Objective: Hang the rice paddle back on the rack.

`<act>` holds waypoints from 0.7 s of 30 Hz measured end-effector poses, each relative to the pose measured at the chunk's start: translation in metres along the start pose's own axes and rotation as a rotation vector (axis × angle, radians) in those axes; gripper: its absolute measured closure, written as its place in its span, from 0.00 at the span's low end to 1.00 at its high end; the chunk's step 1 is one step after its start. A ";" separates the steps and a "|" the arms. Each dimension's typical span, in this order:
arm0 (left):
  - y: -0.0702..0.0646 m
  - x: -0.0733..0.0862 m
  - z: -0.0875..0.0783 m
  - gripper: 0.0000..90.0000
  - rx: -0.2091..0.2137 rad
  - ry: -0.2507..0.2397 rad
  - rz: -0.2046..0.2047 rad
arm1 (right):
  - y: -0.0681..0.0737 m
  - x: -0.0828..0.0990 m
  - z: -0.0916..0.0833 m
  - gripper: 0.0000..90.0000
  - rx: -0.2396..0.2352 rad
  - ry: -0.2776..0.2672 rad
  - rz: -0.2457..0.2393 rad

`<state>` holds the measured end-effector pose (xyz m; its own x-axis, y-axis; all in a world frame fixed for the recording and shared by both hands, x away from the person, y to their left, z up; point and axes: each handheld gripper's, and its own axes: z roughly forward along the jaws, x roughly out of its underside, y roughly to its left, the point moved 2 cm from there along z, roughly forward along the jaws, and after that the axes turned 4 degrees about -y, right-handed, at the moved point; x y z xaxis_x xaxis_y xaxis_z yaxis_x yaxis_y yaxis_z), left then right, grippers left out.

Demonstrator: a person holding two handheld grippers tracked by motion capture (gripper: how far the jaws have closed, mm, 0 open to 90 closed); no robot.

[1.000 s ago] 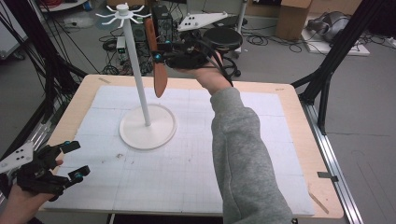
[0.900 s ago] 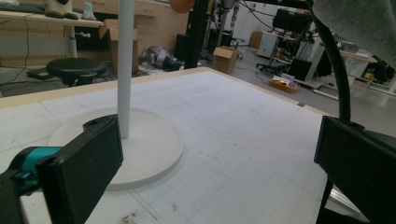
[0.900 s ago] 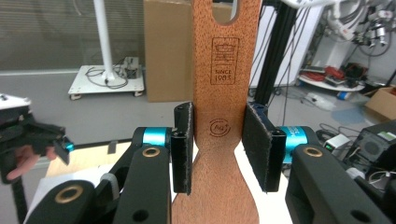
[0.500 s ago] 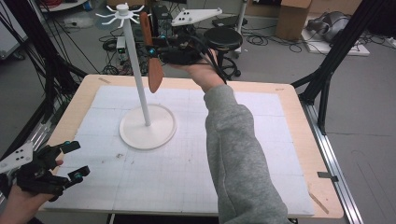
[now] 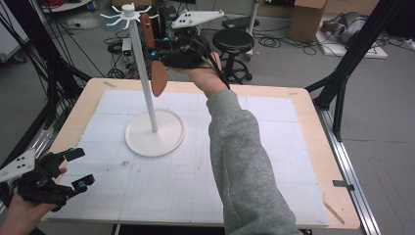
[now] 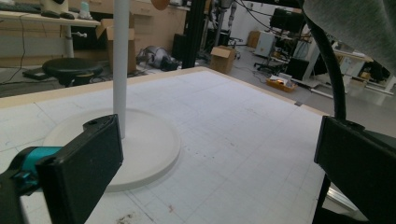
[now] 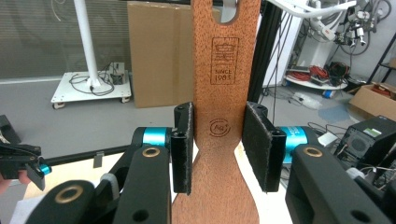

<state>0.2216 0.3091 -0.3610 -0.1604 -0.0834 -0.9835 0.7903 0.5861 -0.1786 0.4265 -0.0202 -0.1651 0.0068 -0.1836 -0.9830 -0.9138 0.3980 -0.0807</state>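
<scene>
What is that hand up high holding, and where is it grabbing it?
The right gripper pinches a wooden spatula by its flat handle, just above where it narrows. The left gripper holds nothing.

Even, diffuse indoor light fills all three views, with only faint soft shadows on the pale gridded table mat (image 5: 161, 196). The high view is slightly soft. In the gripper views the near black jaws blur, and the background softens toward the edges.
</scene>
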 end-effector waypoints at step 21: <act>0.003 0.004 0.000 0.02 -0.008 0.008 -0.010 | 0.000 0.006 0.006 0.71 0.013 0.030 0.005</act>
<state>0.2236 0.3102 -0.3652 -0.1732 -0.0827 -0.9814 0.7842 0.5913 -0.1883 0.4294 -0.0162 -0.1722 -0.0096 -0.2084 -0.9780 -0.9086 0.4102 -0.0785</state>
